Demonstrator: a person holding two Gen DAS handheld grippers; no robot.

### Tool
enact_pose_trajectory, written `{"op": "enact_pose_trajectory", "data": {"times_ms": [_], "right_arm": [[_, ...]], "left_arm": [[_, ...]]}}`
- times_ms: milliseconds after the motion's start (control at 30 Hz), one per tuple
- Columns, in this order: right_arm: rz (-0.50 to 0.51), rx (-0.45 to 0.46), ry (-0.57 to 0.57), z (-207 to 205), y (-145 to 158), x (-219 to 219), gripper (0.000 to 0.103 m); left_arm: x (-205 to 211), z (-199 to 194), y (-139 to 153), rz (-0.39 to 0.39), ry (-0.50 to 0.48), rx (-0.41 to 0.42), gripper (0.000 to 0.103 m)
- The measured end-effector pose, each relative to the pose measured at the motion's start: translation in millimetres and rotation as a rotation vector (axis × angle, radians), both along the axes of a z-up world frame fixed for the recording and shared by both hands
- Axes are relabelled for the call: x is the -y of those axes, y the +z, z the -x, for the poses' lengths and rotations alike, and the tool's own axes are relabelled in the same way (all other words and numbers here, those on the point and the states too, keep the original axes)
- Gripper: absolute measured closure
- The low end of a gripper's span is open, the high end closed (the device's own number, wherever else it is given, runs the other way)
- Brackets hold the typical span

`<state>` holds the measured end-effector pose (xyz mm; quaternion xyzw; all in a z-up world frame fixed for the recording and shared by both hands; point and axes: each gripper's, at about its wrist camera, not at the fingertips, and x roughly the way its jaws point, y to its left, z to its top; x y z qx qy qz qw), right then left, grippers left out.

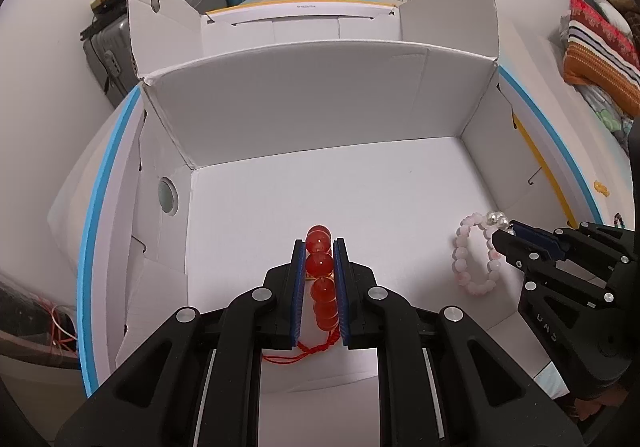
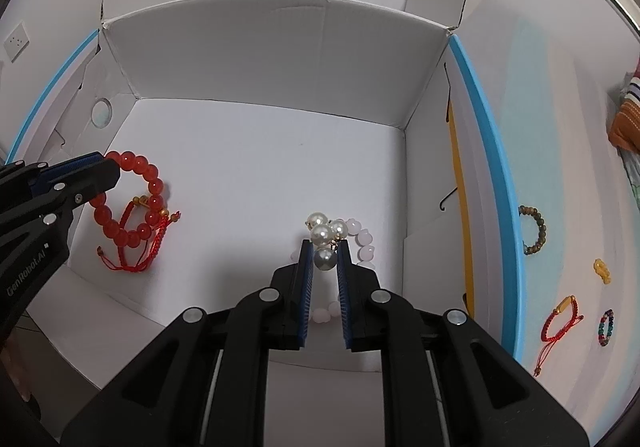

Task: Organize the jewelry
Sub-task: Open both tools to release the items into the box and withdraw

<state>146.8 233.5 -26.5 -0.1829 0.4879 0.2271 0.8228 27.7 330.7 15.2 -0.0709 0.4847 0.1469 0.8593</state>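
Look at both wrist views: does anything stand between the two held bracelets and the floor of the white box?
Nothing visible does. The left tongs grip the red bead bracelet and the right tongs the pink bracelet, both low inside the white box; its floor beside them is bare.

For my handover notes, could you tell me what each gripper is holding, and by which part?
Left gripper pinches the red glass-bead bracelet by its beads. Right gripper grips the pale pink bead bracelet at its pearl cluster.
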Motion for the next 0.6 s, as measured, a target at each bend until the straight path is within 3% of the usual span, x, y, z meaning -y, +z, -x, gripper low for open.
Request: {"op": "enact_pose_trajectory", "data": {"times_ms": [33, 100, 167, 233, 267, 333, 400, 533, 600], "right_arm": [[-0.002, 0.004, -0.002, 2, 1, 0, 0.087], [-0.008, 0.016, -0.004, 4, 4, 2, 0.069], [-0.019, 0.022, -0.005, 5, 8, 4, 0.065], [-0.029, 0.027, -0.001, 8, 12, 6, 0.062], [-0.041, 0.028, 0.003, 10, 15, 7, 0.06], [-0.058, 0.036, 0.012, 13, 22, 11, 0.056], [-0.066, 0.068, 0.01, 20, 31, 16, 0.038], [-0.107, 0.109, 0.005, 30, 50, 34, 0.036], [-0.116, 0.135, -0.01, 32, 58, 43, 0.029]], "left_arm": [[0, 0, 1, 0.003, 0.0, -0.001, 0.088], [1, 2, 4, 0.002, 0.006, 0.012, 0.087], [1, 5, 9, -0.012, 0.013, 0.024, 0.085], [3, 9, 15, -0.021, 0.018, 0.043, 0.063], [2, 12, 19, -0.027, 0.025, 0.056, 0.058], [4, 18, 29, -0.043, 0.035, 0.083, 0.053], [6, 24, 37, -0.042, 0.038, 0.105, 0.049], [15, 37, 53, -0.04, 0.037, 0.156, 0.038], [22, 40, 59, -0.044, 0.022, 0.173, 0.035]]}}
